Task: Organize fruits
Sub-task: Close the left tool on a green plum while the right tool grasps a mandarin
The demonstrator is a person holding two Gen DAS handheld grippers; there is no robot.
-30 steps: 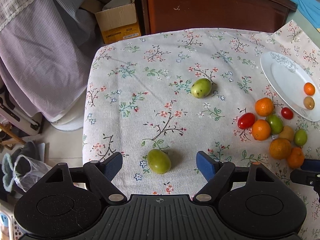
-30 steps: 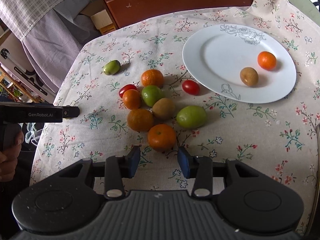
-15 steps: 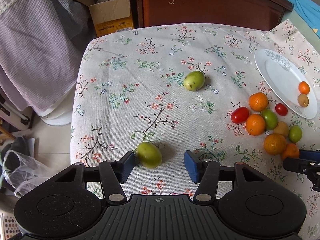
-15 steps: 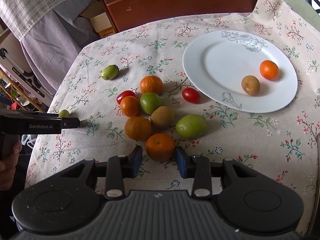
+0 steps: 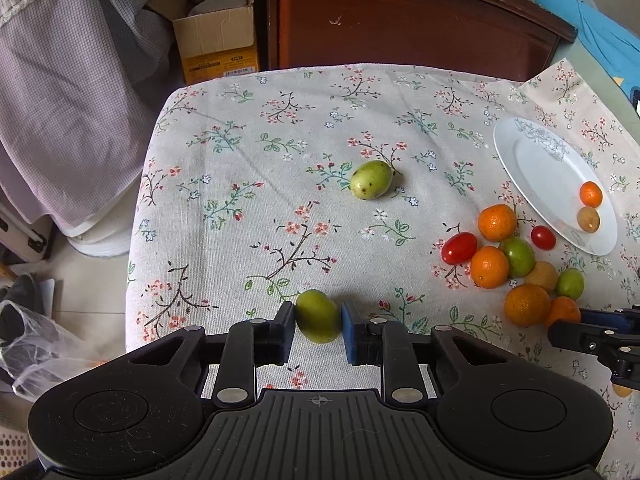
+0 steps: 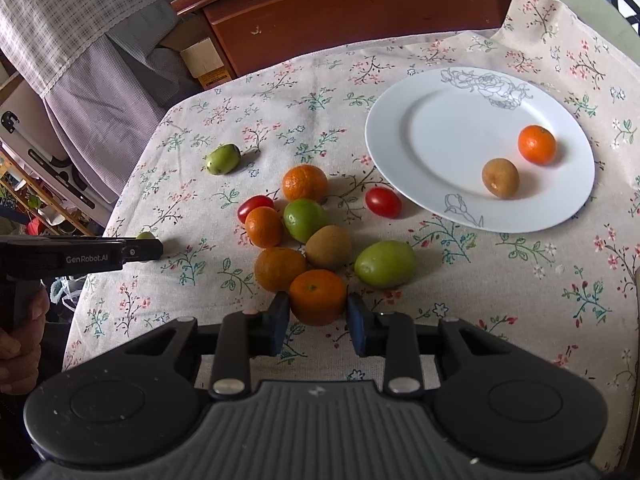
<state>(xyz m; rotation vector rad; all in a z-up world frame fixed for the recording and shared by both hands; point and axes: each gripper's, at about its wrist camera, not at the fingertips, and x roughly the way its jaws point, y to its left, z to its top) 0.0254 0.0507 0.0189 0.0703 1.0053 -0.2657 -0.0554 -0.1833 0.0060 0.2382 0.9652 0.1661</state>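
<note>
My left gripper is shut on a small green fruit near the table's front left edge. My right gripper has its fingers on both sides of an orange mandarin at the near end of a fruit cluster. A white plate at the right holds a mandarin and a brown kiwi. A second green fruit lies alone mid-table. The left gripper also shows in the right wrist view.
The cluster holds mandarins, green fruits, a kiwi and cherry tomatoes. A floral cloth covers the table. A dark wooden cabinet stands behind it, a cardboard box and hanging fabric to the left.
The left jaws have closed from wide open onto the green fruit. The right gripper has moved forward and its jaws now flank the near mandarin.
</note>
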